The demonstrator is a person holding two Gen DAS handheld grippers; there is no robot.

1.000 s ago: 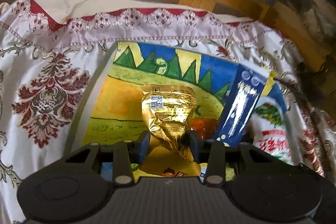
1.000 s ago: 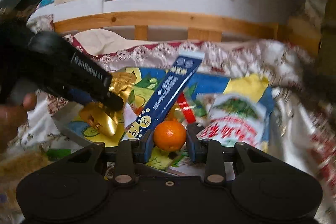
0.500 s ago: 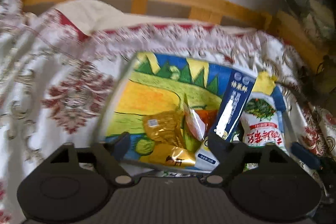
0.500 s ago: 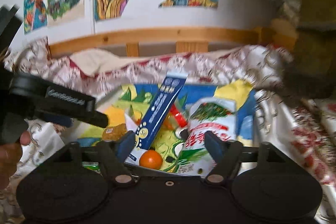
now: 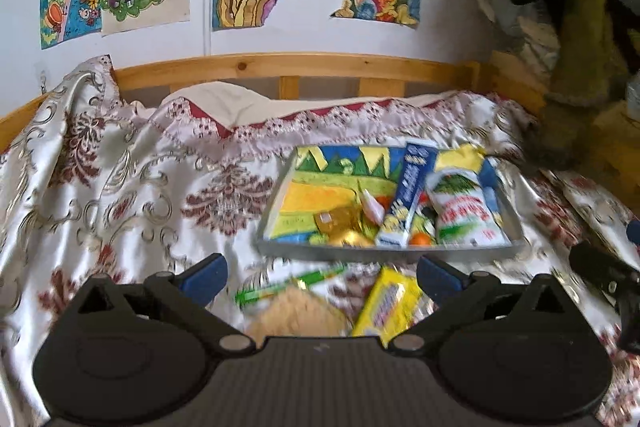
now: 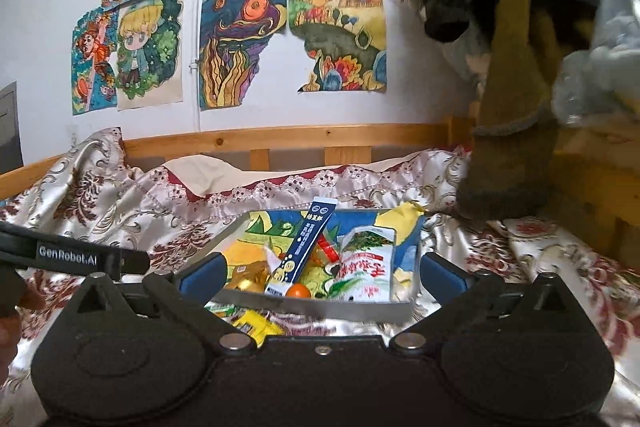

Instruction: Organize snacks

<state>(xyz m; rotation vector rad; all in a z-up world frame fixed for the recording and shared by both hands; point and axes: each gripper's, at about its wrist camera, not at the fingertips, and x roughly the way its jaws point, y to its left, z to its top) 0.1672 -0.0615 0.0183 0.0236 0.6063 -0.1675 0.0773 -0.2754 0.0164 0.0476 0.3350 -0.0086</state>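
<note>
A grey tray (image 5: 392,249) (image 6: 320,305) with a colourful drawn liner sits on the bed. In it lie gold foil packets (image 5: 340,223) (image 6: 250,277), a long blue stick pack (image 5: 410,187) (image 6: 308,243), a white and red bag (image 5: 464,215) (image 6: 368,263) and a small orange (image 5: 421,239) (image 6: 299,291). A yellow packet (image 5: 390,303) (image 6: 256,323) and a tan snack pack (image 5: 296,315) lie on the bedspread in front of the tray. My left gripper (image 5: 322,273) is open and empty above these. My right gripper (image 6: 322,273) is open and empty, held back from the tray.
A patterned satin bedspread (image 5: 140,187) covers the bed. A wooden bed rail (image 5: 300,67) runs along the wall behind. Drawings (image 6: 240,47) hang on the wall. Dark and mustard clothing (image 6: 520,67) hangs at the right. The left gripper's body (image 6: 80,259) shows at the left of the right wrist view.
My left gripper has let go of a gold foil packet into the tray and my right has let go of the orange. Both opened and drew back from the tray.
</note>
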